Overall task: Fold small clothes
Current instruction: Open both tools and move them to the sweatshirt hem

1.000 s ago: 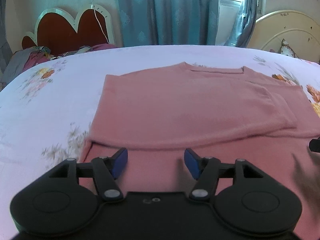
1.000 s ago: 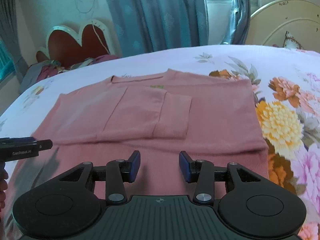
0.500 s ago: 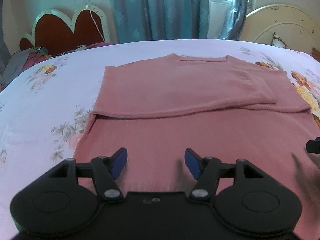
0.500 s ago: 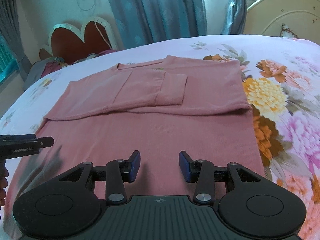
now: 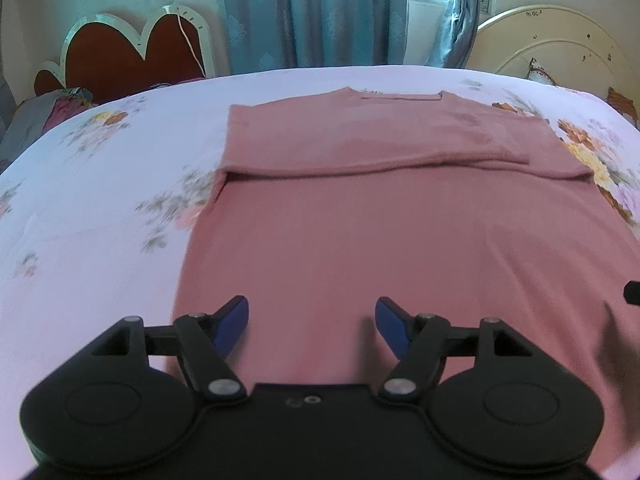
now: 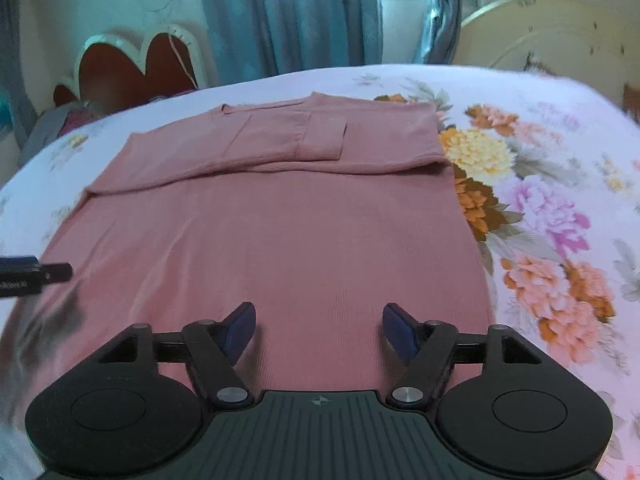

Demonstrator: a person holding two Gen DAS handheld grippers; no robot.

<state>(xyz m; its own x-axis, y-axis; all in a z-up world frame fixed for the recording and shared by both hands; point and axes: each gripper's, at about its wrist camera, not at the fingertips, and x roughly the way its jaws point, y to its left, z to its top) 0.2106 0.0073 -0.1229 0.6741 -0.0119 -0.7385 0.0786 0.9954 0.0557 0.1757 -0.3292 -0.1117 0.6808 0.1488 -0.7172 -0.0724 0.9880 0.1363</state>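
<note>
A pink knit sweater (image 5: 360, 216) (image 6: 288, 216) lies flat on the bed, neckline at the far end, both sleeves folded across the chest. My left gripper (image 5: 312, 322) hovers over the sweater's near left part, its blue-padded jaws opening with only flat fabric below them. My right gripper (image 6: 318, 330) hangs over the near right part, jaws opening too, nothing pinched between them. The left gripper's tip (image 6: 36, 276) shows at the left edge of the right wrist view.
The bed carries a pale sheet (image 5: 88, 216) with large flowers (image 6: 540, 216) on its right side. A heart-shaped red headboard piece (image 5: 128, 52) and a heap of clothes (image 5: 52, 108) sit at far left. Blue curtains (image 5: 312, 12) and a cream round headboard (image 5: 560, 56) stand behind.
Both grippers have pulled back toward the sweater's hem, so more of its lower body shows. Both pairs of jaws stand wider than before, the right clearly so.
</note>
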